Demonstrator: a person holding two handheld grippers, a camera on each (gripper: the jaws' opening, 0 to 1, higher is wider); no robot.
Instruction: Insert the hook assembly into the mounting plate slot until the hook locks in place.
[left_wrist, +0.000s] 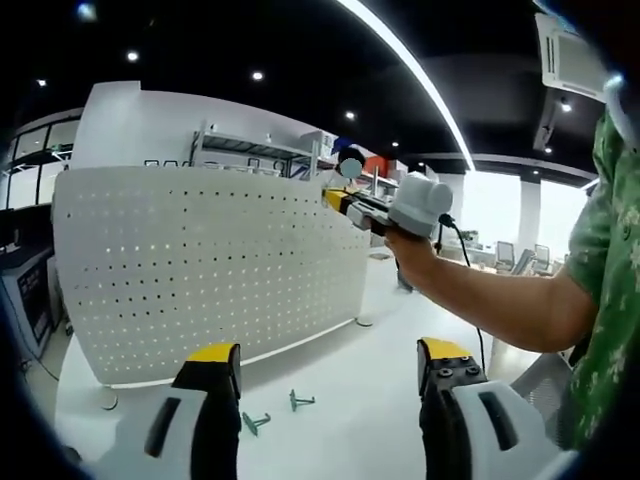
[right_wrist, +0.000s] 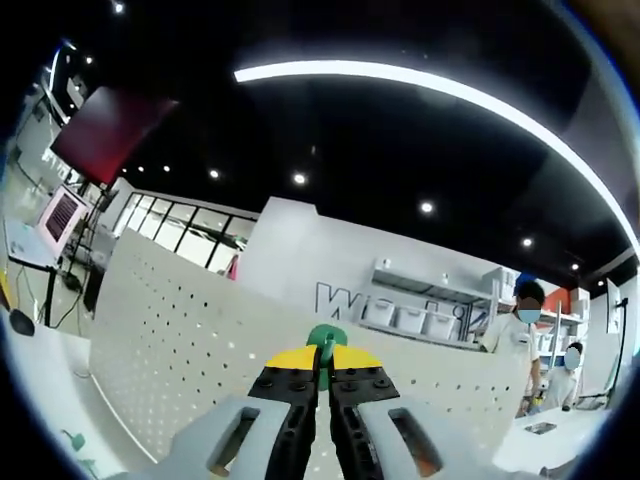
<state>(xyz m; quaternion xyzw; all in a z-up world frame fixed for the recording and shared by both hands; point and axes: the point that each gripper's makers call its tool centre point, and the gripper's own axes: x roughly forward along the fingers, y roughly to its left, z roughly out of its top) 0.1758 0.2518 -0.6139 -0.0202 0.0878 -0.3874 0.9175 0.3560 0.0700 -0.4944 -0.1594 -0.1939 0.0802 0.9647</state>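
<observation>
The white perforated mounting plate (left_wrist: 200, 280) stands upright on the white table (left_wrist: 370, 390). In the left gripper view my left gripper (left_wrist: 328, 362) is open and holds nothing, low in front of the plate. Two green hooks (left_wrist: 255, 422) (left_wrist: 300, 401) lie on the table between its jaws. A hand holds my right gripper (left_wrist: 338, 200) up at the plate's top right edge. In the right gripper view my right gripper (right_wrist: 325, 362) is shut on a green hook (right_wrist: 325, 338), its round head poking out above the yellow tips, with the plate (right_wrist: 180, 340) close behind.
A person's forearm (left_wrist: 480, 300) and green patterned sleeve (left_wrist: 610, 240) cross the right side of the left gripper view. Another green hook (right_wrist: 75, 440) lies on the table at lower left. Shelving (right_wrist: 420, 310) and two people (right_wrist: 515, 330) stand behind the plate.
</observation>
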